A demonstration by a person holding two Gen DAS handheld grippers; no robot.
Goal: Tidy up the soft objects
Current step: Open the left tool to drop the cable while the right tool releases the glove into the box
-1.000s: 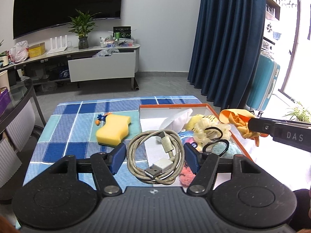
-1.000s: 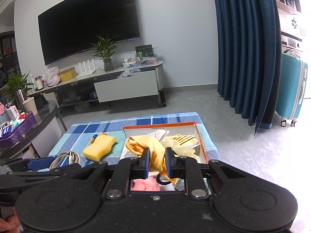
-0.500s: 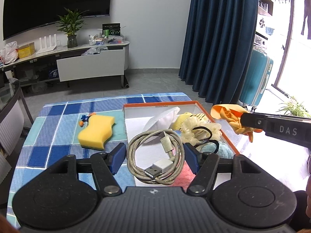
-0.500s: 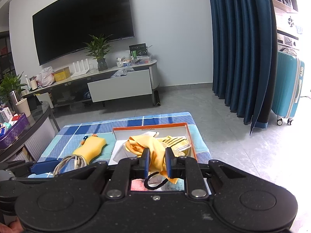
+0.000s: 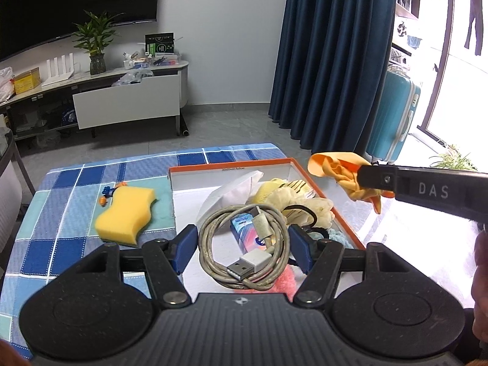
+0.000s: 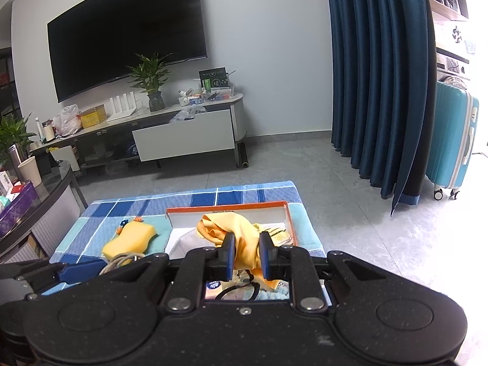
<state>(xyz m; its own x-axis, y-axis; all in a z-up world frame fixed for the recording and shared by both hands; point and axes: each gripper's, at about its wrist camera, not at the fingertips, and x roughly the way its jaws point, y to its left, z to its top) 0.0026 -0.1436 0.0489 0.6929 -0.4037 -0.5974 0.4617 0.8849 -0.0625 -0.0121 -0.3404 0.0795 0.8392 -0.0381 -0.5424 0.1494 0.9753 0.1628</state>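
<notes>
Between the blue pads of the left gripper, a coiled grey USB cable hangs clamped across its width, its white plug pointing toward the near edge, over the near end of the orange-rimmed box. At the right gripper, the narrow-set pads pinch a crumpled yellow-orange cloth, its loose folds bunched up past the fingertips; seen from the left wrist, the cloth sits in the air beside the box's right wall rather than inside it.

Below the cable lie a small pink-and-blue packet, a white pouch, pale yellow striped gloves, a black hair loop and something pink and fuzzy at the near end. Left of the box, on the blue checked tablecloth, rests a wavy yellow sponge, porous and blunt-edged, with a small blue-and-orange trinket touching its far end.

The risks look plain enough. The springy cable is held only by pressure on its outer loops, so a loop could likely slip out and the coil sag or unwind onto the heap. The limp cloth, gripped at one fold, may drape over the orange rim or fall outside if let go where it hangs. The two grippers also work close together over one crowded box and could bump.
</notes>
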